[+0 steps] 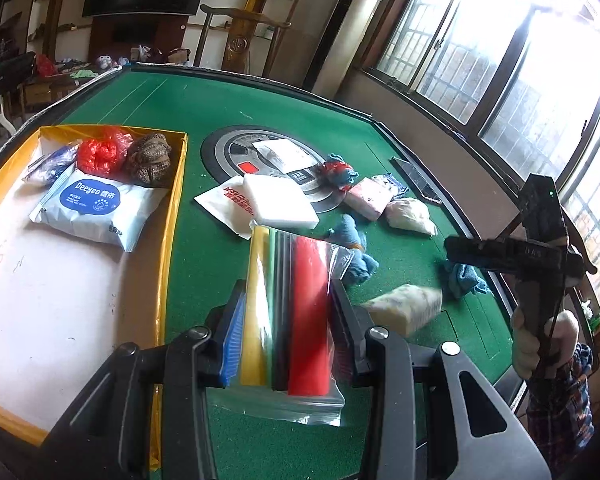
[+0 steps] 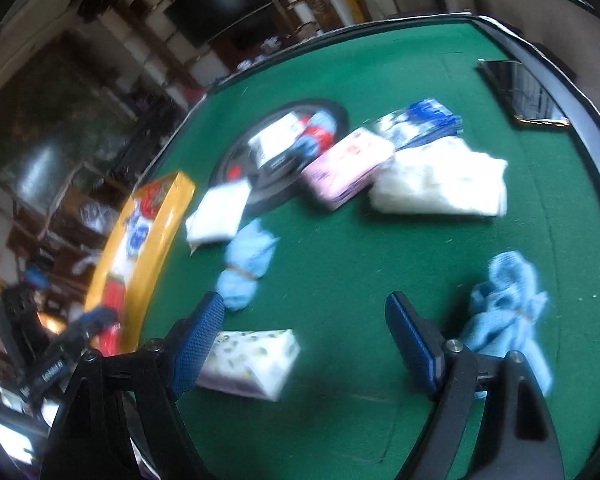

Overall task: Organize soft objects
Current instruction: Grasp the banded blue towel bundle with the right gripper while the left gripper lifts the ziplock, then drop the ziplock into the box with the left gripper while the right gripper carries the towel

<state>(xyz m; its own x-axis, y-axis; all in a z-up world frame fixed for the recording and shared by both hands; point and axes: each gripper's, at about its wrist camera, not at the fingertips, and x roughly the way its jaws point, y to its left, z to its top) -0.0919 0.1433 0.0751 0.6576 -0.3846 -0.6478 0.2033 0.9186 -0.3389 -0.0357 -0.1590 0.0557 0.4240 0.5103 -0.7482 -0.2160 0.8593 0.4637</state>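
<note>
Left gripper (image 1: 286, 320): is being kept pinched on a clear zip bag (image 1: 290, 312) of yellow, black and red foam sheets, held above the green table (image 1: 204, 112) just beside the yellow box's right wall.
Right gripper (image 2: 304, 344): is being held spread wide and empty over the table's near edge; the view is blurred.
Yellow box (image 1: 176, 216): is sitting along the table's left edge; a white wipes pack (image 1: 96, 208), a red plastic bag (image 1: 100, 152), a brown knitted bundle (image 1: 150, 158) and a blue-white packet (image 1: 50, 164) are being kept at its far end.
Patterned tissue pack (image 2: 252, 362): is lying just beside the right gripper's left finger, partly between the fingers.
Blue cloth bundle (image 2: 504, 304): is lying crumpled near the table's right edge, just beside the right finger.
Second blue bundle (image 2: 246, 264): is lying near the box's right wall, tied at its middle.
Table centre: a white folded pack (image 1: 278, 204), a pink pack (image 1: 366, 196) and a cream bag (image 1: 410, 214) are lying around the round grey panel (image 1: 228, 152).
</note>
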